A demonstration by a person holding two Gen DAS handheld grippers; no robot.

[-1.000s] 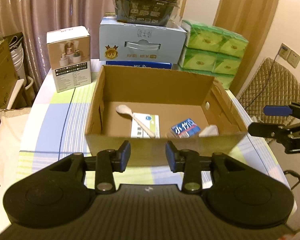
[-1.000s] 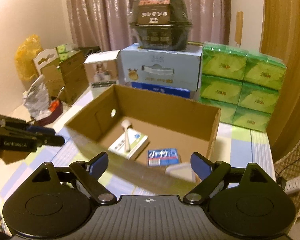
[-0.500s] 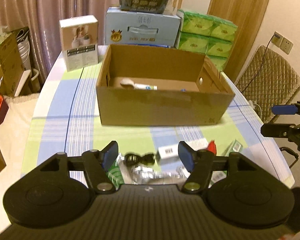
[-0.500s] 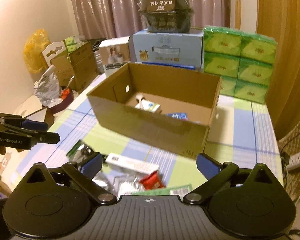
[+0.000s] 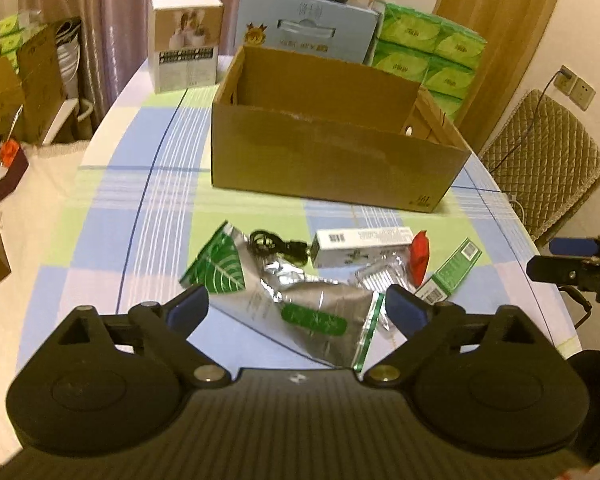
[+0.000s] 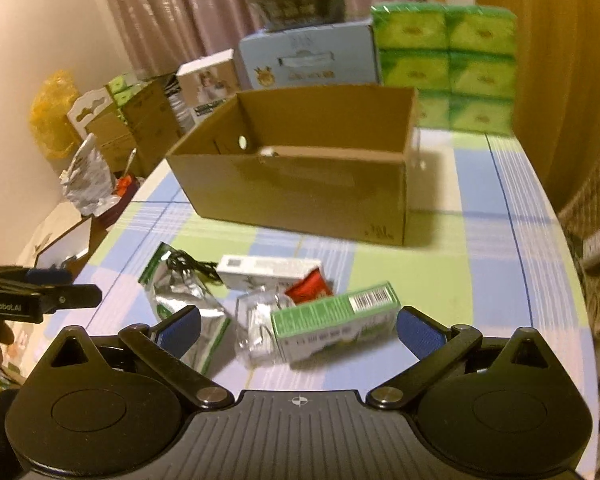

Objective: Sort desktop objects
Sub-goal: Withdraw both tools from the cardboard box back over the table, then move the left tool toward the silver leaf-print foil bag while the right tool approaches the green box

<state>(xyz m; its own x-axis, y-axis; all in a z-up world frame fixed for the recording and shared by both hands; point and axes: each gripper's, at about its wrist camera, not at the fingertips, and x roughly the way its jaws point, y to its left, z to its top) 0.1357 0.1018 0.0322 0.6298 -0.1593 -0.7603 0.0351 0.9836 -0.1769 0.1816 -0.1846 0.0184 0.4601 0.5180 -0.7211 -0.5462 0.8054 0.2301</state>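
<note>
An open cardboard box (image 5: 332,168) (image 6: 300,196) stands mid-table. In front of it lies a pile: a silver-and-green foil pouch (image 5: 300,312) (image 6: 180,300), a black cable (image 5: 276,244), a white carton (image 5: 360,246) (image 6: 268,270), a red packet (image 5: 420,256) (image 6: 310,288), a clear plastic pack (image 5: 376,276) (image 6: 256,320) and a green-and-white carton (image 5: 452,270) (image 6: 336,320). My left gripper (image 5: 298,310) is open, empty, just above the pouch. My right gripper (image 6: 298,330) is open, empty, over the green carton.
Behind the cardboard box stand a white product box (image 5: 186,42), a pale blue case (image 5: 304,24) with a black container on top, and green tissue packs (image 5: 424,52). A quilted chair (image 5: 544,160) is at the right. Cartons and bags sit on the floor at left.
Both grippers have pulled back from over the box and dropped toward the pile at the table's near side. The left gripper's jaws have opened wider.
</note>
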